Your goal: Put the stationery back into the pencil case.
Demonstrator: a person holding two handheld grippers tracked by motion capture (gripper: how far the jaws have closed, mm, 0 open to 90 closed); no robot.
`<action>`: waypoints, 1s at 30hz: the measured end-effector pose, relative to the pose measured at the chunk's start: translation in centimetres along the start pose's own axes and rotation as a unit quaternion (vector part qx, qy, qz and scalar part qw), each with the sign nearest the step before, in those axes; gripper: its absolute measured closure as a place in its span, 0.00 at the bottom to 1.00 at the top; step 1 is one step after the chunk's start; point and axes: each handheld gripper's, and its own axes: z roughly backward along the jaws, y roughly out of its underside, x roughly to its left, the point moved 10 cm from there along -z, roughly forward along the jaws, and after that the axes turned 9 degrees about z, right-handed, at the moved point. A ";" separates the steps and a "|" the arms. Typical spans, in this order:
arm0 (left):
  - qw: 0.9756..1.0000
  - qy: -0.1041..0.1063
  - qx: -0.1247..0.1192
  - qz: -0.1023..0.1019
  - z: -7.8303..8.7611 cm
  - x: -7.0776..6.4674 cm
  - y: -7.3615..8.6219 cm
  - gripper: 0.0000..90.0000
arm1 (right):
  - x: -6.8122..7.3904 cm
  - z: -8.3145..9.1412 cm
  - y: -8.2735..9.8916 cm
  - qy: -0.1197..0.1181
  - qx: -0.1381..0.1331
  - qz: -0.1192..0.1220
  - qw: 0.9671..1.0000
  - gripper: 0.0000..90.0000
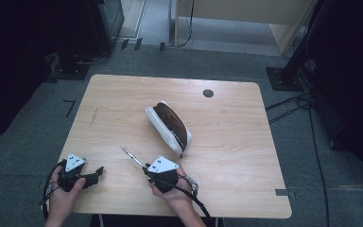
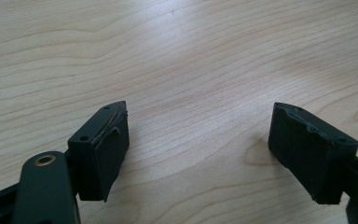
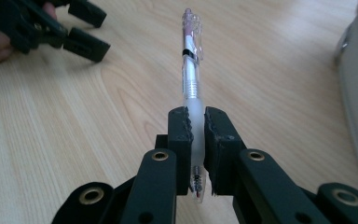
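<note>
Gripping a clear pen [image 3: 192,79], the right gripper [image 3: 196,140] sits at the near edge of a pale wooden table [image 1: 227,189], and its two black jaws are pressed tight against the pen's frosted grip section. In the right gripper view the pen runs straight out from between the jaws, away from the camera, with a short stub poking back behind them and a clear clip at the far end. The pen's far end hangs above the wood, not touching it.

From the high view, the right gripper [image 1: 144,166] is held in a hand [image 1: 175,191] nearest the person, and the pen [image 1: 132,156] points up and to the left from it across the table. A dark cable trails back from that gripper toward the person.

To the left of the pen, well apart from it, the left gripper [image 1: 98,172] rests low at the table's near left corner, held by the other hand [image 1: 64,191]. Its jaws stand wide, with bare wood between them in the left gripper view, where its black pads [image 2: 107,154] hover close over the grain.

Beyond the pen, toward the middle of the table, lies a white pencil case [image 1: 168,127] with its zip undone and a dark brown lining showing. It lies slantwise, well apart from the pen's tip. Farther off, near the table's far edge, sits a small round dark cap [image 1: 208,93] set into the wood.
</note>
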 end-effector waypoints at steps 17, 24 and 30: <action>1.000 0.000 0.001 -0.001 0.0 0.0 0.0 0.23 | -5.6 5.4 -4.3 0.062 -0.053 -0.030 0.996 0.91; 1.000 0.000 0.001 -0.001 0.0 0.0 0.0 0.23 | -9.5 7.3 -5.6 0.095 -0.065 -0.051 0.992 0.91; 1.000 0.000 0.000 -0.001 0.0 0.0 0.0 0.23 | -12.2 7.4 -5.7 0.110 -0.049 -0.071 0.990 0.91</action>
